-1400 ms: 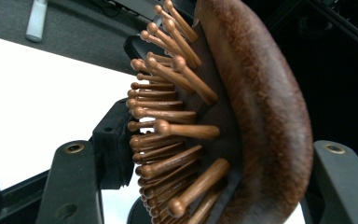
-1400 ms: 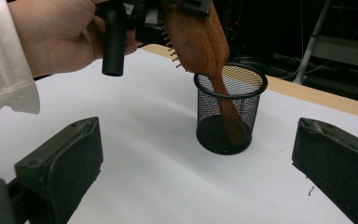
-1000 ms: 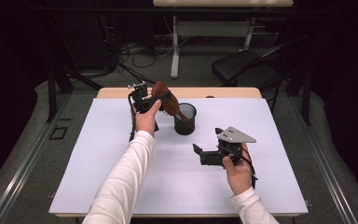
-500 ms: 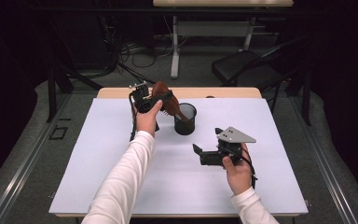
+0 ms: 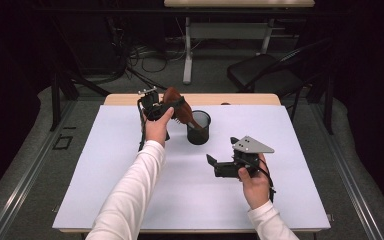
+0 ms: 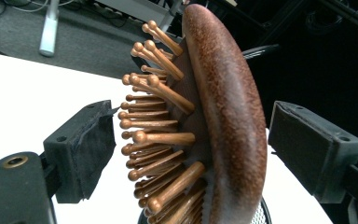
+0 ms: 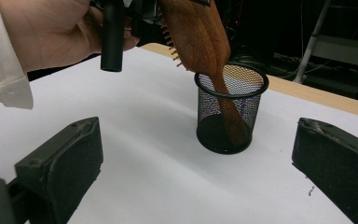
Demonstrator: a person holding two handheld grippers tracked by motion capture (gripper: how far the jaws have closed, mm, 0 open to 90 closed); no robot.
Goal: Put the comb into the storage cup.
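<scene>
Hairbrush (image 5: 176,106) of reddish-brown wood stands steeply tilted, its long axis running from the oval head, high and toward the desk's far-left corner, down to the narrow handle, which points into a black wire-mesh cup (image 5: 199,127). In the right gripper view the handle tip reaches the cup's floor and the shaft leans on the rim. The brush back is smooth, domed and speckled; its face carries rows of round-tipped wooden pins set in a dark cushion, splaying outward in the left gripper view.

The left gripper (image 6: 191,140) sits around the head, its foam-padded black jaws spread, the pins toward one pad and the domed back toward the other, with a gap visible on each side, so it has no grip on the wood.

The cup is a round cylinder of fine mesh with a solid rim, standing on the white desk (image 5: 130,200) near the middle of the far edge.

The right gripper (image 5: 219,162) is nearer the front-right, jaws wide apart with nothing between them, aimed at the cup.
</scene>
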